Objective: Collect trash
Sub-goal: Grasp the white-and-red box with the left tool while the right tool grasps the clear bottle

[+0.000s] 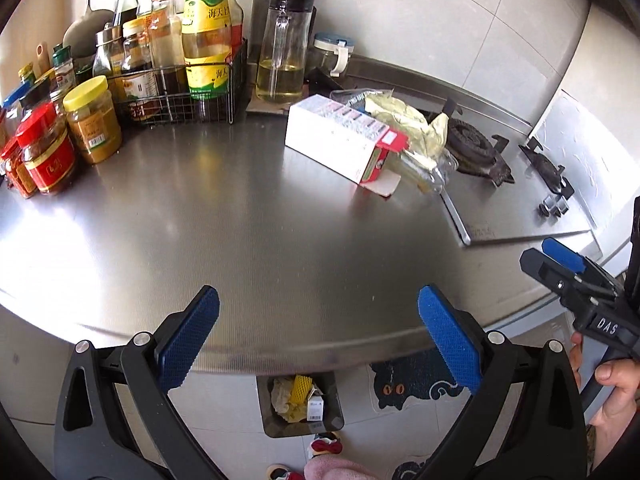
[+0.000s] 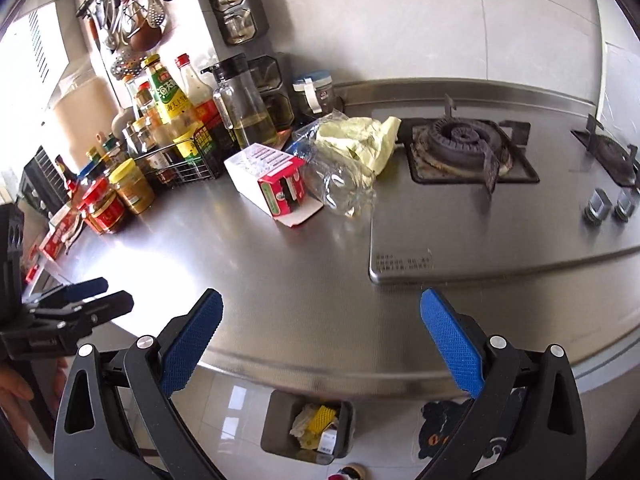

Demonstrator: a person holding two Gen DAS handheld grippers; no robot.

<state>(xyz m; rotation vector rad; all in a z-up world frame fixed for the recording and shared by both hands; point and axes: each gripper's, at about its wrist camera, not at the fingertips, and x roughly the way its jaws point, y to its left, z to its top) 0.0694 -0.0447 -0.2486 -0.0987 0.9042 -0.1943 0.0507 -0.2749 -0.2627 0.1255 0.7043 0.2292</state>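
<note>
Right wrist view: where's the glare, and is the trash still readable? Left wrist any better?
Right wrist: blown-out patch on the counter at left, window side; carton and clear bottle stay sharp. Left wrist: softer sheen on the counter's left, carton legible; fisheye bends both edges.

Brushed steel countertop (image 1: 224, 216) under strong daylight, glare pooling at the near left. Pale tiled wall (image 2: 400, 20) behind, with a utensil rail (image 2: 128, 0) at far left (ladles, skimmers, red-handled tools). Built-in gas hob (image 2: 472, 152) set into the right side. Glossy light floor tiles (image 2: 232, 400) below the near edge, with a cat-patterned mat (image 1: 412, 384).
</note>
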